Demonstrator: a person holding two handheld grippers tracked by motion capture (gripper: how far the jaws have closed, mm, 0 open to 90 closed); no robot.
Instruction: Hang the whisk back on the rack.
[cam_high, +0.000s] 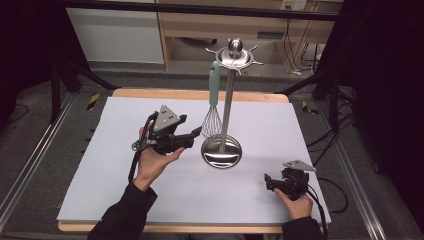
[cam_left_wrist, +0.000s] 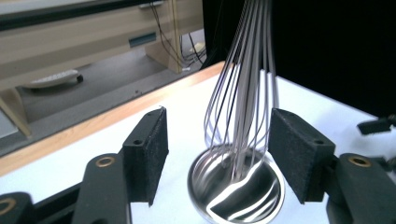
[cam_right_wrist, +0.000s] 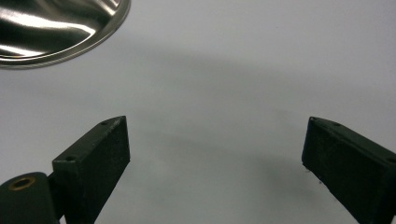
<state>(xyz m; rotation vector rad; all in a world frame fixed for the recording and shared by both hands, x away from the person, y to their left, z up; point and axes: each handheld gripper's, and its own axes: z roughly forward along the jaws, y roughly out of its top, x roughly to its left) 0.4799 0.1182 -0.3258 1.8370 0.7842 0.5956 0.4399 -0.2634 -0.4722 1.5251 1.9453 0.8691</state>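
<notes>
Whisk (cam_high: 212, 117) hangs by its pale green handle from a hook at the top of the utensil stand (cam_high: 227, 100), upper centre of the high frame, its wire head dangling just above the stand's round steel base (cam_high: 221, 151); hung that way it swings free and can be reached from the side. Left gripper (cam_high: 192, 134), left of centre, points at the wire head with jaws apart; in the left gripper view the wires (cam_left_wrist: 240, 102) sit between the two black pads (cam_left_wrist: 149, 149) without either pad pressing on them, so nothing is gripped. Judged purpose: either just let go after hanging or lining up to take it. Right gripper (cam_high: 270, 181), lower right of the high frame, rests low over the white table cover (cam_high: 125, 175), jaws wide and empty, parked clear of the work; its own view catches the base rim (cam_right_wrist: 93, 32) at upper left. Count: one whisk, one stand, two grippers, several empty hooks on the stand's crown (cam_high: 235, 56).
</notes>
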